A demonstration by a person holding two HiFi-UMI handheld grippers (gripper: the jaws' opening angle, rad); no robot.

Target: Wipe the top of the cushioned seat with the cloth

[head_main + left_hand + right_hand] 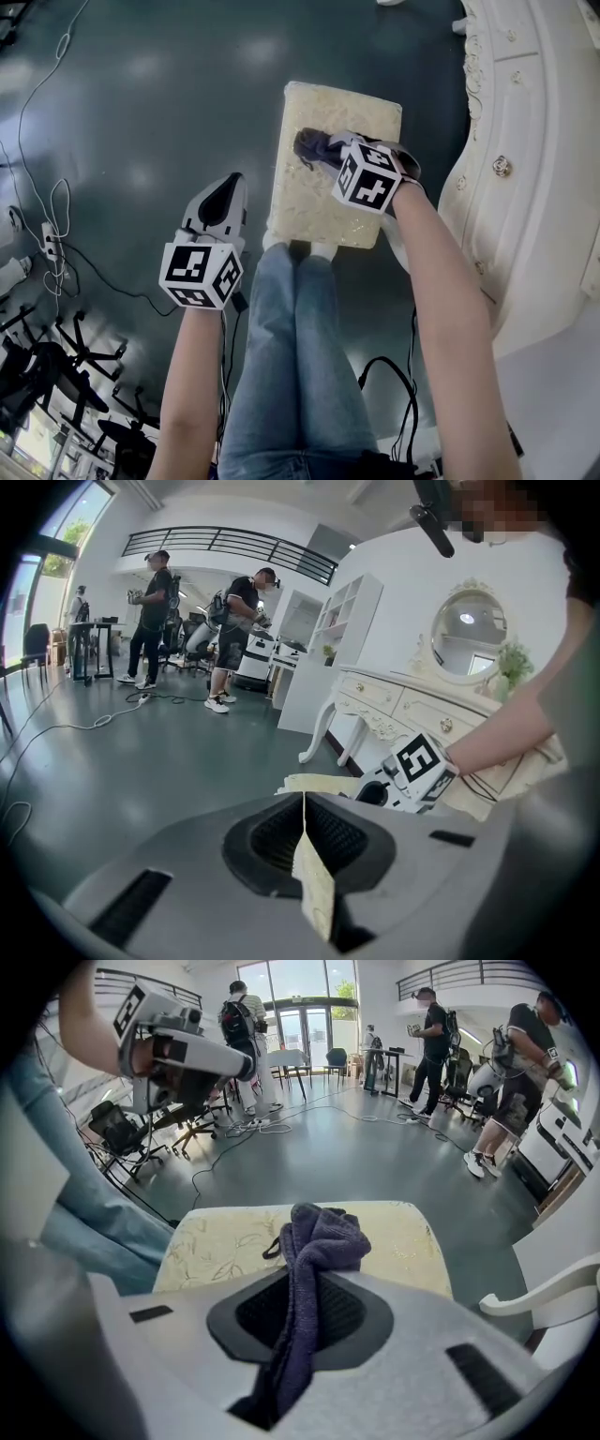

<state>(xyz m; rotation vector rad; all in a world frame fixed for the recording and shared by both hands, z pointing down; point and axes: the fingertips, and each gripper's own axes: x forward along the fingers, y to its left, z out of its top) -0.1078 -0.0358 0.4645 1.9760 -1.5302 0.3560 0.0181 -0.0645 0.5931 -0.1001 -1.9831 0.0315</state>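
Note:
The cushioned seat [323,197] is a cream rectangular pad with a leaf pattern, standing on the dark floor in front of the person's feet. My right gripper [323,152] hovers over its far part, shut on a dark purple cloth [311,146]. In the right gripper view the cloth [321,1235] bunches out past the jaws above the seat [220,1241]. My left gripper [228,190] is shut and holds nothing, over the floor just left of the seat. Its own view looks across the seat's edge [319,782] toward the right gripper [375,792].
A white carved dressing table [525,141] curves along the right, close to the seat, with a round mirror [469,630] on top. The person's jeans-clad legs [300,337] stand at the seat's near edge. Cables [56,225] lie on the floor at left. People [239,630] stand farther back.

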